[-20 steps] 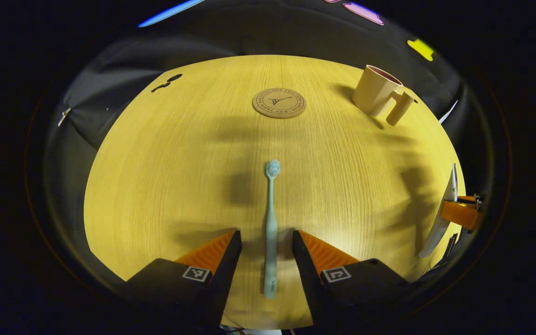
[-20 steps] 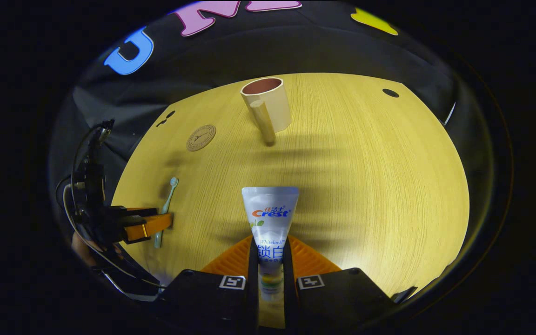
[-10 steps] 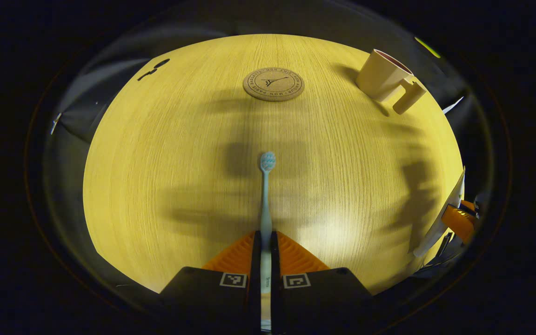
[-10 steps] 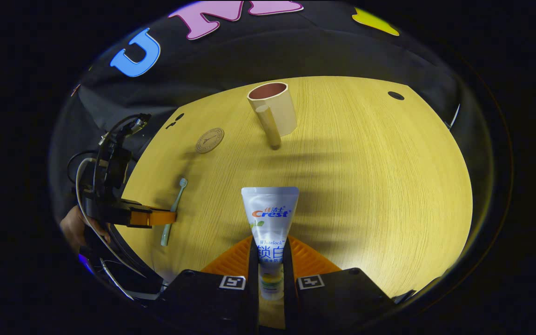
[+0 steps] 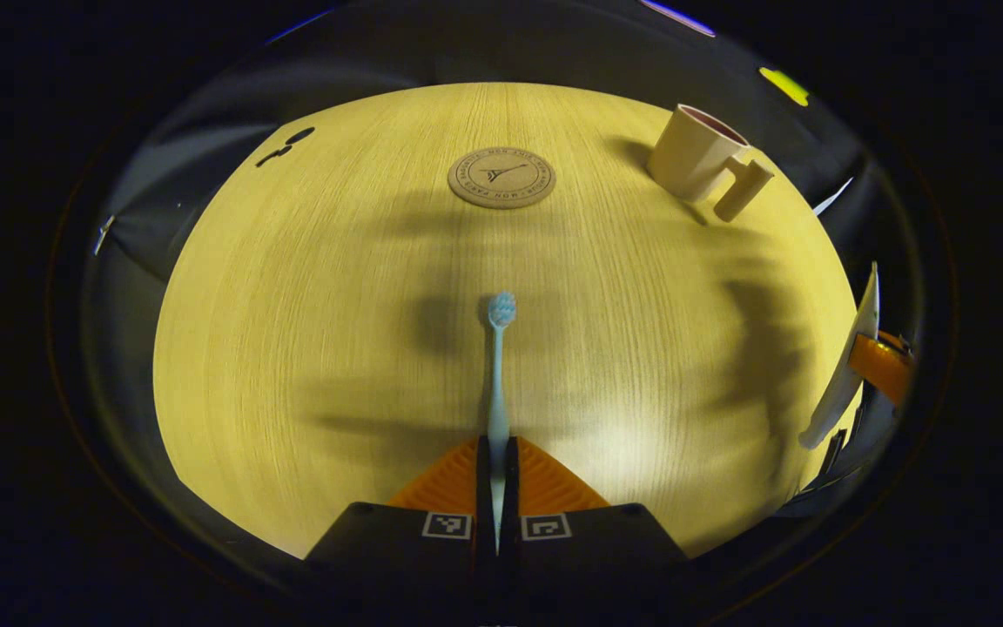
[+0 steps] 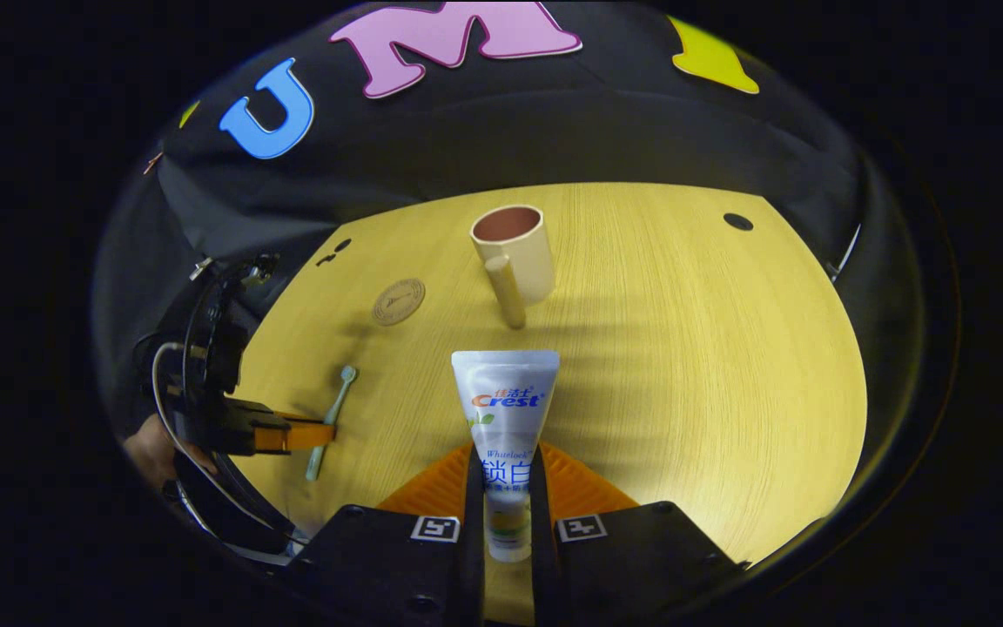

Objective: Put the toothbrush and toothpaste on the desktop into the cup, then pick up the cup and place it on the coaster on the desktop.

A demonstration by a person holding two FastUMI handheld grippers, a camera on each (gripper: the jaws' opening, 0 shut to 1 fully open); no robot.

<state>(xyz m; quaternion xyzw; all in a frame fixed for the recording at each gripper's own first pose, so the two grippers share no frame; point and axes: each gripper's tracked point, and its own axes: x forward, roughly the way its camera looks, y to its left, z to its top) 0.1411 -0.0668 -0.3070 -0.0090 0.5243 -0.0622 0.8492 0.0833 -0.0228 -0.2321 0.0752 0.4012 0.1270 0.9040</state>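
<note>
A pale blue toothbrush [image 5: 498, 366] points away from me, its handle clamped in my left gripper [image 5: 497, 448], which is shut on it and holds it just above the wooden table [image 5: 292, 331]. My right gripper [image 6: 507, 457] is shut on a white toothpaste tube [image 6: 506, 405], raised over the table. The beige cup [image 5: 693, 157] with a thick handle stands upright at the far right in the left gripper view, and straight ahead as the cup [image 6: 514, 248] in the right gripper view. The round cork coaster [image 5: 501, 177] lies ahead of the toothbrush, left of the cup.
In the right gripper view the left gripper [image 6: 306, 433] with the toothbrush [image 6: 332, 418] sits at the left, a hand behind it. The toothpaste [image 5: 841, 366] and right gripper's finger appear at the right edge of the left gripper view. Small dark holes [image 5: 288, 144] mark the table's far left corner.
My left gripper closed on the toothbrush handle and lifted it slightly. My right gripper rose with the toothpaste, so the cup now looks farther and lower in its view.
</note>
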